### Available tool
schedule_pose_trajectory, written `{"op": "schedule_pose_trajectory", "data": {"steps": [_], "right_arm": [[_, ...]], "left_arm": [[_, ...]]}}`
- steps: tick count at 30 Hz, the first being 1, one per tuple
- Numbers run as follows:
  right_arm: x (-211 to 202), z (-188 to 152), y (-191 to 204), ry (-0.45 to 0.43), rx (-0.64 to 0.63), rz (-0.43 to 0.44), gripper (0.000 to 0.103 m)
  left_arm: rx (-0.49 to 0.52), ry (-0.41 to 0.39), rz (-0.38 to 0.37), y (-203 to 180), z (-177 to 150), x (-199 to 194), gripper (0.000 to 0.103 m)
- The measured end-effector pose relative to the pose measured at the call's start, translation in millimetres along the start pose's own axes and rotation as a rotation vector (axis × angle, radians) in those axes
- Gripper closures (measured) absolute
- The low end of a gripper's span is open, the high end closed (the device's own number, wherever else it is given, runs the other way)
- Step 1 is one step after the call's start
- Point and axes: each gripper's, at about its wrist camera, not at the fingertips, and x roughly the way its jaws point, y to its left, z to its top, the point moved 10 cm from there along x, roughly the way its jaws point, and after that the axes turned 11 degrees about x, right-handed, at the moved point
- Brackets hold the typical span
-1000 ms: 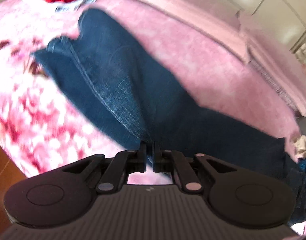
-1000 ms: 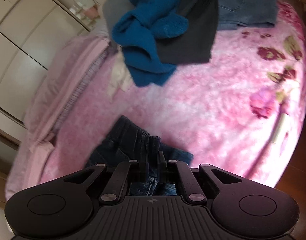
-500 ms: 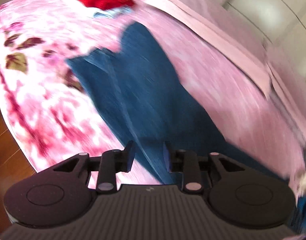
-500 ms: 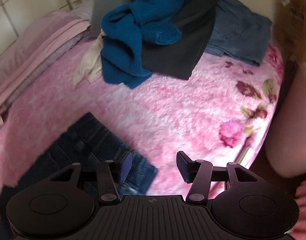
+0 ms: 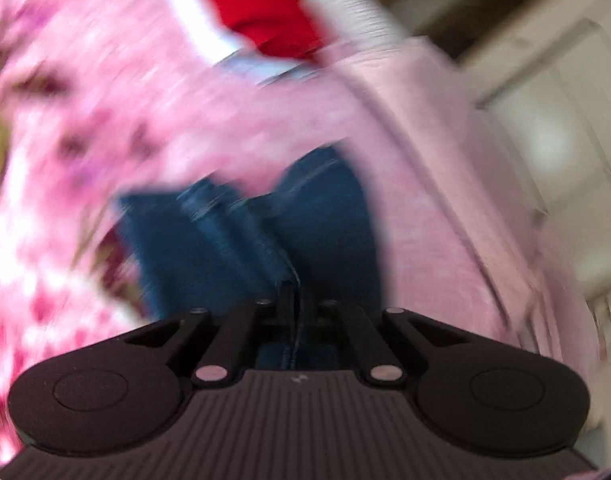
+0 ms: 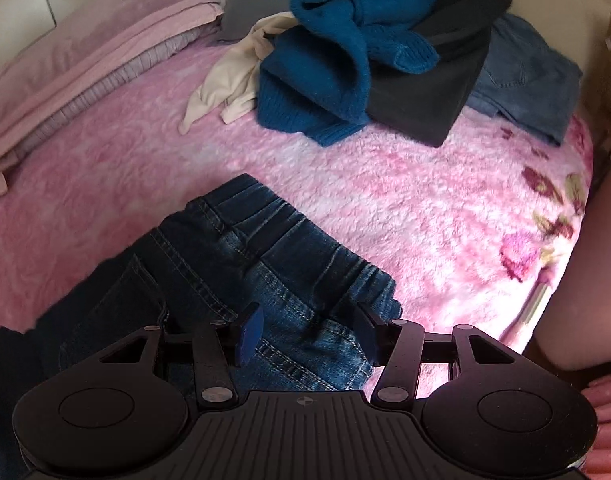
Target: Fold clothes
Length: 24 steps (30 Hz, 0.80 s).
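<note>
teal sweater (image 6: 337,52) heaped beyond jeans (image 6: 241,280), pink blanket (image 6: 445,208)

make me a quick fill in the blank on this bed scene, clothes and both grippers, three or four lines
1. The right gripper hovers with its jaws ____ over the waistband of the dark jeans.
2. The left gripper is ____ on a fold of the jeans.
3. In the clothes pile, the teal sweater lies on top of a ____ garment.
4. The bed is covered by a fluffy blanket coloured ____.

Missing words: open; shut; black; pink
</note>
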Motion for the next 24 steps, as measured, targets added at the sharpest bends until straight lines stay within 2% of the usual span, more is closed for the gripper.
{"op": "schedule_pose_trajectory", "data": {"steps": [3, 4, 7, 9, 11, 13, 15, 16, 17, 18, 20, 23, 24], "right_arm": [[0.9, -1.8, 4.3, 0.0, -0.015, -0.02, 0.05], [1.4, -2.6, 5.4, -0.001, -0.018, -0.027, 0.05], [5.6, -7.3, 10.9, -0.01, -0.053, -0.058, 0.05], [8.7, -12.3, 16.9, -0.018, -0.106, -0.084, 0.05], [10.7, -17.7, 22.9, -0.025, -0.174, -0.116, 0.05], [7.5, -19.7, 28.1, -0.058, -0.264, -0.167, 0.05], [-4.8, -14.8, 36.7, -0.157, -0.335, -0.203, 0.05], [-12.4, -11.7, 41.8, -0.213, -0.368, -0.219, 0.05], [-18.9, -11.6, 50.3, -0.253, -0.396, -0.21, 0.05], [-22.2, -16.8, 64.1, -0.257, -0.425, -0.168, 0.05], [-24.2, -35.6, 97.3, -0.224, -0.495, -0.063, 0.05], [-23.8, -80.0, 150.9, -0.165, -0.635, 0.071, 0.05], [-24.4, -96.1, 168.3, -0.152, -0.683, 0.11, 0.05]], "left_arm": [[0.115, -0.111, -0.067, -28.1, 19.6, -47.8, 0.103], [0.154, -0.121, -0.049, -28.3, 18.4, -58.6, 0.103], [0.145, -0.038, 0.068, 7.3, -9.2, -56.6, 0.103], [0.047, 0.03, 0.141, 46.8, -33.4, -38.3, 0.103], [0.026, 0.061, 0.165, 63.1, -45.7, -24.6, 0.103], [0.062, 0.02, 0.151, 53.6, -38.8, -25.7, 0.103], [0.125, -0.027, 0.116, 37.4, -28.6, -31.2, 0.103], [0.135, -0.027, 0.099, 33.1, -26.3, -32.2, 0.103], [0.144, -0.026, 0.083, 29.4, -24.1, -33.0, 0.102], [0.124, -0.01, 0.091, 35.0, -24.7, -30.5, 0.101], [0.082, 0.02, 0.107, 46.3, -26.0, -25.6, 0.098], [-0.146, 0.041, 0.059, 74.8, -27.3, -17.0, 0.098], [-0.188, 0.033, 0.059, 79.7, -25.1, -17.4, 0.103]]}}
